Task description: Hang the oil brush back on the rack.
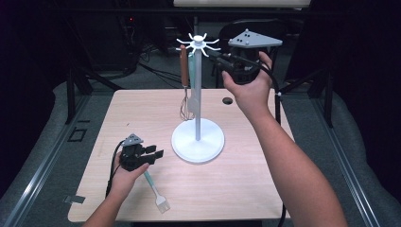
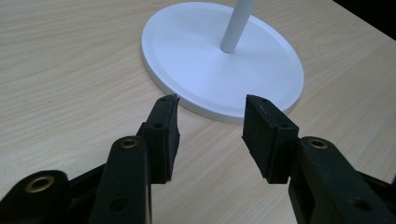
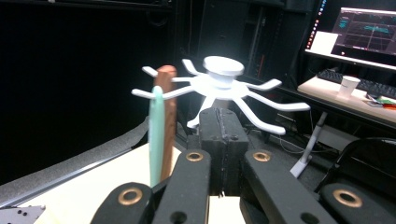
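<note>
White spoked rack (image 1: pixel 198 43) – round base, wooden-handled whisk (image 1: pixel 185 80)

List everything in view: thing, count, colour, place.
utensil stand: one, white, round base mid-table, pole up to a ring of hooks
whisk: one, brown handle with wire head, hanging from a hook on the stand's left
teal utensil: one, hanging beside the whisk
brush: one, teal handle with pale head, flat on the table near the front edge
table: one, light wood, with a dark round hole at the back
monitor: one, lit, background desk
paper cup: one, white, on that desk
left hand-held gripper: black, jaws open, low over the table by the stand's base
right hand-held gripper: black, jaws shut, raised at the hooks
</note>
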Tool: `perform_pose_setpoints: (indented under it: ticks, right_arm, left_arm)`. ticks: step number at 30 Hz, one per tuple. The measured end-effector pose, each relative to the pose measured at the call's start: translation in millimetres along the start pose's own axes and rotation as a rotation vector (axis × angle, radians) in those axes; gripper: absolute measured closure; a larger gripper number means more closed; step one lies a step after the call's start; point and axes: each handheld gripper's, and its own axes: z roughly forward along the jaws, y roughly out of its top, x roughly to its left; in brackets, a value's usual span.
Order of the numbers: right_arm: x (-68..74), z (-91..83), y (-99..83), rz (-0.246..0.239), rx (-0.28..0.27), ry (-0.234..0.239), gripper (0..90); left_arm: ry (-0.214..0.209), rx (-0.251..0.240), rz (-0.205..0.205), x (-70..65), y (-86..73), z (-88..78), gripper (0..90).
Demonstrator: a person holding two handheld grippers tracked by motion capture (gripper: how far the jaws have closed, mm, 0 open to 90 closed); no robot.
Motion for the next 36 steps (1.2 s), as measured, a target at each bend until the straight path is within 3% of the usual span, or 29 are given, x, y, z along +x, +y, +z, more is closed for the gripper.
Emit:
perform_pose_setpoints:
  ticks: [9,19,36]
  right_arm:
    - [9.9,4.2,1.2,-0.003,-0.004,0.013,90.0]
    - [7.8,1.1,-5.0,-0.013,0.003,0.003,90.0]
    - [5.0,1.4,-55.9,0.024,0.073,0.019,88.6]
  left_arm:
    - [0.002,-0.001,0.0,2.1,0.2,-1.1,55.2]
    - [0.005,-0.003,-0.006,3.2,0.0,-1.6,55.3]
    - [0.013,-0.004,-0.012,5.1,-0.5,-2.4,55.3]
